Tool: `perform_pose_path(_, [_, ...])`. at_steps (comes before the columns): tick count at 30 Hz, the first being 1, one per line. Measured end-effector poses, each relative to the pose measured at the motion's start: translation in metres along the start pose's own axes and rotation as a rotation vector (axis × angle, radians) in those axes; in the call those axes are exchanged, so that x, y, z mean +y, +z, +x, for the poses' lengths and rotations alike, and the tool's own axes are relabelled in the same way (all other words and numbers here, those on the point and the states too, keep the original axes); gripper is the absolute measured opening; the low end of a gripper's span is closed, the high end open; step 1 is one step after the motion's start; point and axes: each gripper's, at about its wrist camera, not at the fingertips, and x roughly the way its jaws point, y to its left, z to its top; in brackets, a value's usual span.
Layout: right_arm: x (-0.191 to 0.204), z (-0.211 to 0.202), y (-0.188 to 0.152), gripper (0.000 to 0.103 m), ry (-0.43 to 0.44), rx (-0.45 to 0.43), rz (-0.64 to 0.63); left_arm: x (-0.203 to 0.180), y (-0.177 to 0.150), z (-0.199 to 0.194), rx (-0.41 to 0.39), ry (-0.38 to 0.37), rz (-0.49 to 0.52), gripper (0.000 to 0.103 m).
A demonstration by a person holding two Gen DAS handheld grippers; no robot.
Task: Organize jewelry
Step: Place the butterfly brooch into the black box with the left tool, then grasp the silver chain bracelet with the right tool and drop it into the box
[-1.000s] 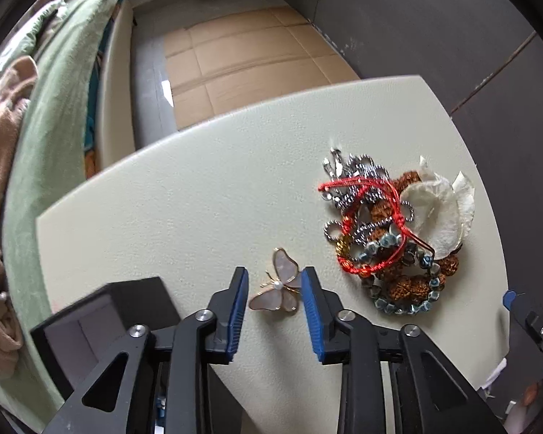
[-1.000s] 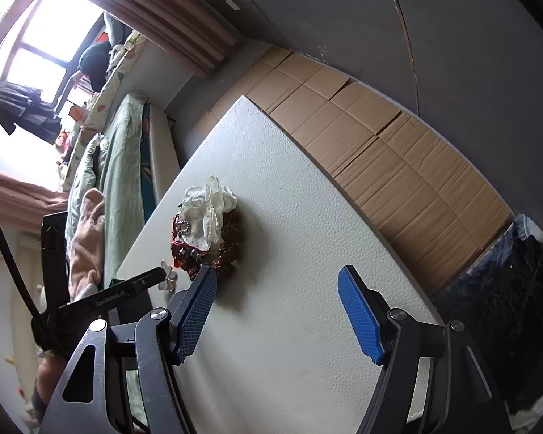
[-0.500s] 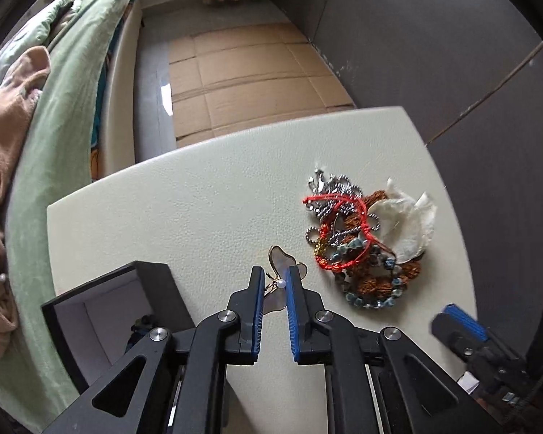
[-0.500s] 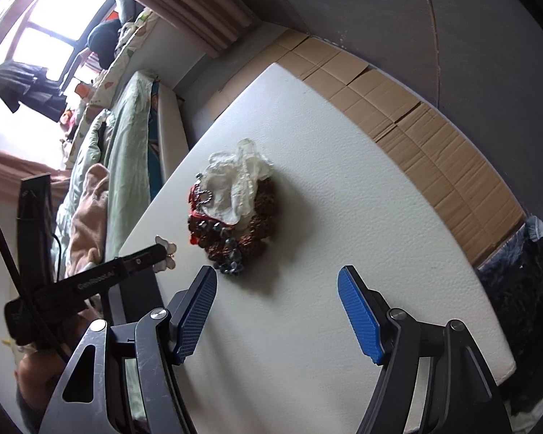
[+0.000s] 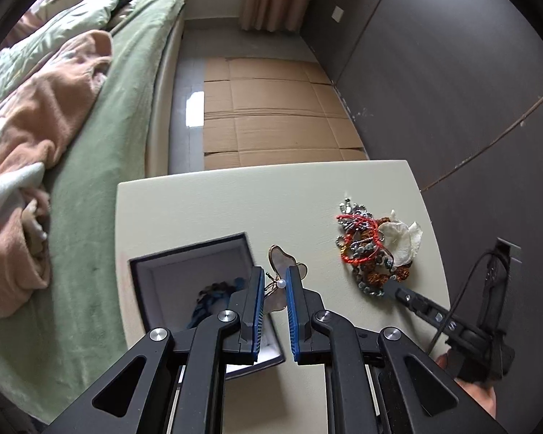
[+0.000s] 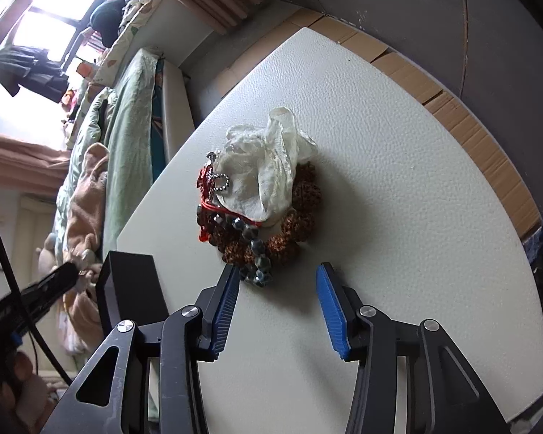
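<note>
Inside, the black box (image 5: 195, 264) holds blue jewelry (image 5: 213, 289) (partly hidden).

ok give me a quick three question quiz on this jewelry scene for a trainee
1. True or false: the left tongs are shut on the butterfly brooch.
2. Multiple choice: the right tongs are A) shut on the bead bracelet, B) open just short of the jewelry pile, C) inside the black box.
3. Fill in: the white cloth pouch lies on top of the ____.

Key: 1 true; 2 B; 3 jewelry pile.
</note>
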Motion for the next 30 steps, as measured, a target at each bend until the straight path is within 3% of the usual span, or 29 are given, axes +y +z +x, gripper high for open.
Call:
perform_pose_path(1, [0.001, 0.002, 0.0, 0.041, -0.003, -0.003, -0.004, 0.006, -0.002, -0.002, -0.004, 0.002, -0.012, 0.012])
perform_pose_path(2, [0.002, 0.004, 0.001, 0.029, -0.022, 0.0, -0.006, 0.011, -0.004, -0.005, -0.008, 0.006, -0.022, 0.012])
perform_pose_path(4, [0.004, 0.004, 0.001, 0.028, -0.025, -0.002, -0.003, 0.021, -0.011, -0.011, -0.014, 0.004, -0.039, 0.013])
perform_pose_path(6, [0.002, 0.001, -0.002, 0.01, -0.006, 0.009, 0.016, 0.031, -0.017, -0.016, -0.019, -0.001, -0.058, 0.012])
perform_pose_path(20, [0.033, -0.046, -0.03, 0.01, 0.063, -0.036, 0.021, 0.075, -0.045, -0.033, -0.047, -0.072, -0.162, 0.013])
perform_pose_path(25, [0.051, -0.07, -0.035, 0.01, 0.065, -0.069, -0.021, 0.085, -0.047, -0.033, -0.05, -0.159, -0.224, 0.014])
perform_pose_path(27, [0.062, -0.077, -0.037, 0.01, 0.073, -0.08, -0.041, 0.086, -0.045, -0.03, -0.018, -0.184, -0.244, 0.023])
perform_pose_path(29, [0.074, -0.083, -0.038, 0.01, 0.081, -0.086, -0.062, 0.089, -0.046, -0.032, -0.022, -0.194, -0.259, 0.058])
perform_pose_path(30, [0.081, -0.084, -0.038, 0.01, 0.089, -0.084, -0.071, 0.091, -0.047, -0.036, -0.042, -0.19, -0.265, 0.065])
